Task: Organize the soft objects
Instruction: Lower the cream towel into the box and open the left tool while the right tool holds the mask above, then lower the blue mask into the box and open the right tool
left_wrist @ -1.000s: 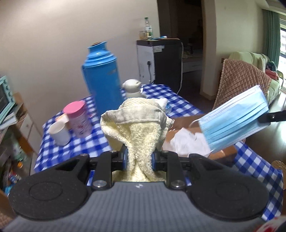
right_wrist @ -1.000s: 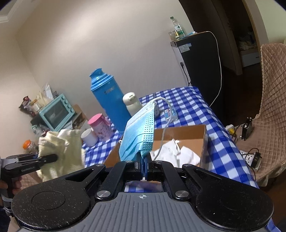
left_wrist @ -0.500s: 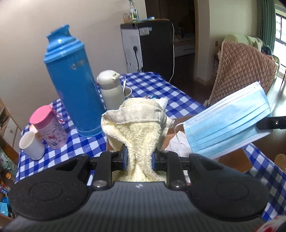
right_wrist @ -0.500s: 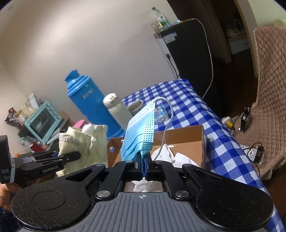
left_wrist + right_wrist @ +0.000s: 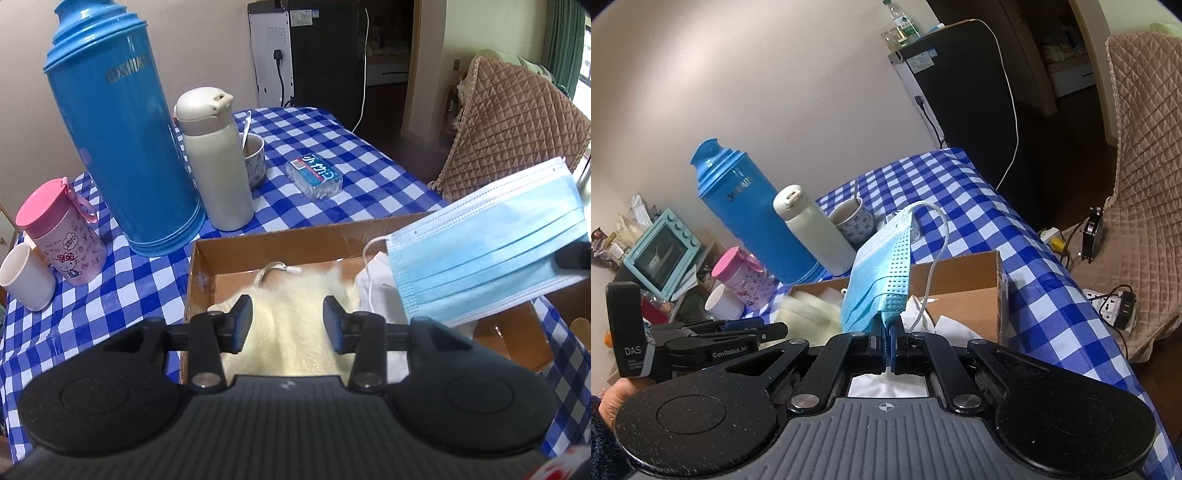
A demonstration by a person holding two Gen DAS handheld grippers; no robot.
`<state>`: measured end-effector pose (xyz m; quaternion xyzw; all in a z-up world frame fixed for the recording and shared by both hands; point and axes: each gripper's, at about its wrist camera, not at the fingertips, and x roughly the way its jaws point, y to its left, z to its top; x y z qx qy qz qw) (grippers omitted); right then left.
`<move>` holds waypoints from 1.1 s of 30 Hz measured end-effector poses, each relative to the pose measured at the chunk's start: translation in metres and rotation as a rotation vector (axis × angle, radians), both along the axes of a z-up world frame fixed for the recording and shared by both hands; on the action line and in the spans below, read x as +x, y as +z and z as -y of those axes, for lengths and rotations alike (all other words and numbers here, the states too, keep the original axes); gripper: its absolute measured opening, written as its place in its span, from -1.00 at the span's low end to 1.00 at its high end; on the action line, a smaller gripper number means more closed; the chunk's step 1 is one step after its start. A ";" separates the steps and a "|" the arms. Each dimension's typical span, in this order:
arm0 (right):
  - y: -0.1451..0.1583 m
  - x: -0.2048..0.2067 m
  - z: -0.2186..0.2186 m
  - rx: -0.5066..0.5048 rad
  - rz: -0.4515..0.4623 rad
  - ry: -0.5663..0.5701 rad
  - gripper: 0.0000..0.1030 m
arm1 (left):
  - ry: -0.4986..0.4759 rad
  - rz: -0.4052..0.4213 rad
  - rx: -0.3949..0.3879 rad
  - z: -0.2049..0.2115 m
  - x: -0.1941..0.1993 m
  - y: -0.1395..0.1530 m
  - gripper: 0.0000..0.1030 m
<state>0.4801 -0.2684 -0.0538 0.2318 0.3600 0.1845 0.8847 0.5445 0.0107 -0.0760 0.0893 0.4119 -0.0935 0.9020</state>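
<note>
A brown cardboard box sits on the checked table. My left gripper is open above the box's left part, and a cream towel lies loose in the box below and between its jaws. My right gripper is shut on a blue face mask and holds it above the box; the mask also shows in the left wrist view at the right. White cloth lies in the box beside the towel. The left gripper shows in the right wrist view at the left.
Behind the box stand a tall blue thermos, a cream flask, a mug with a spoon, a tissue pack, a pink bottle and a white cup. A quilted chair stands at the right.
My left gripper moved forward and down over the box and opened; the cream towel dropped from its jaws into the box. The right gripper still holds the mask, now nearer the box.
</note>
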 end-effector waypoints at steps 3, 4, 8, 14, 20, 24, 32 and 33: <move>-0.002 0.003 -0.001 0.004 -0.007 -0.003 -0.96 | 0.004 0.003 0.003 -0.004 0.000 0.000 -0.23; -0.003 0.004 -0.001 0.009 -0.009 -0.003 -0.96 | 0.005 0.006 0.003 -0.006 -0.001 0.001 -0.23; -0.006 0.009 -0.005 0.033 -0.015 -0.003 -0.96 | 0.022 0.003 -0.002 -0.011 -0.002 0.004 -0.22; -0.009 0.017 -0.014 0.068 -0.010 -0.001 -0.96 | 0.039 0.002 -0.001 -0.020 -0.007 0.004 -0.22; -0.025 0.031 -0.026 0.012 -0.039 -0.016 -0.95 | 0.045 -0.001 -0.006 -0.026 -0.014 0.006 -0.18; -0.040 0.037 -0.036 -0.131 -0.088 0.001 -0.14 | 0.045 -0.004 -0.011 -0.027 -0.020 0.008 -0.06; -0.052 0.024 -0.034 -0.179 -0.089 0.033 0.28 | 0.046 -0.021 -0.020 -0.025 -0.031 0.007 0.09; -0.052 0.022 -0.034 -0.180 -0.093 0.040 0.28 | 0.043 -0.024 -0.020 -0.025 -0.032 0.007 0.09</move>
